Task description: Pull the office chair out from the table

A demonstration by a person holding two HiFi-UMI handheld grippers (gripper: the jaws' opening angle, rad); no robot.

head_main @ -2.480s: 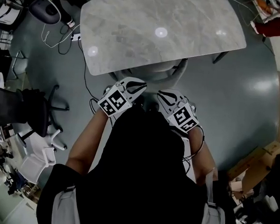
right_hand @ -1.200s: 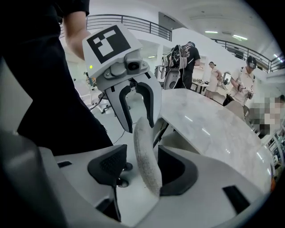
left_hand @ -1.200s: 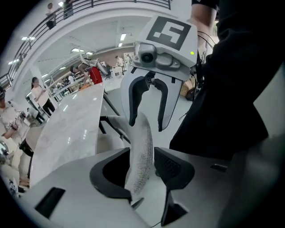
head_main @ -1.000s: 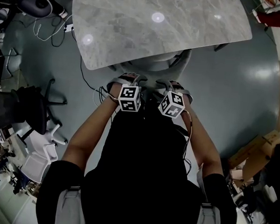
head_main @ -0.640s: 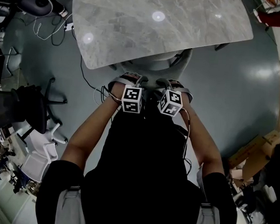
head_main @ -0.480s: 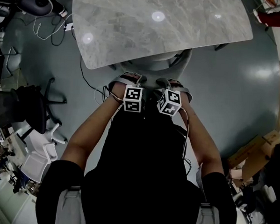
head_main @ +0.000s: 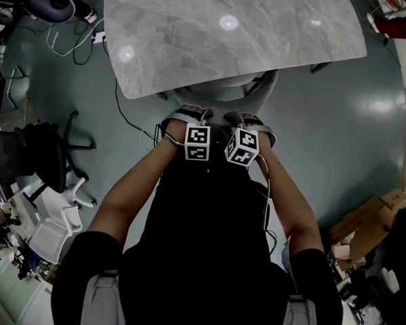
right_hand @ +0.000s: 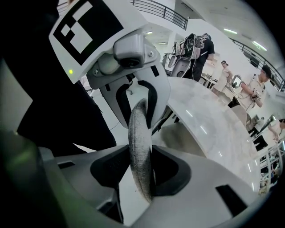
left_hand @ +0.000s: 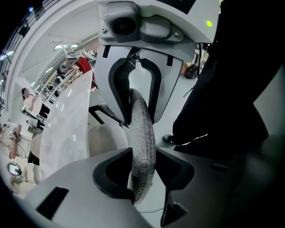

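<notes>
- The left gripper (left_hand: 142, 170) is clamped on the grey fabric backrest (left_hand: 143, 129). The top rim runs up between its jaws, and both pads touch the cloth.
- The right gripper (right_hand: 141, 171) straddles the same rim just beside it. Its jaws are closing, the rim is between them, and both pads already meet the fabric.
- In the head view both grippers point steeply down, side by side, with their marker cubes close together in front of the person's black top (head_main: 205, 247).
- Each gripper view shows the other gripper further along the rim, gripping it in the same way.
- The office chair (head_main: 223, 93) stands at the near edge of the table (head_main: 230, 37). Its pale seat (left_hand: 104, 138) is tucked under the marble top, and only its back shows past the edge.
- All around is a grey floor (head_main: 340, 132). A cable (head_main: 124, 113) trails across it on the left, and a black chair (head_main: 33, 156) stands well apart beyond that.
</notes>
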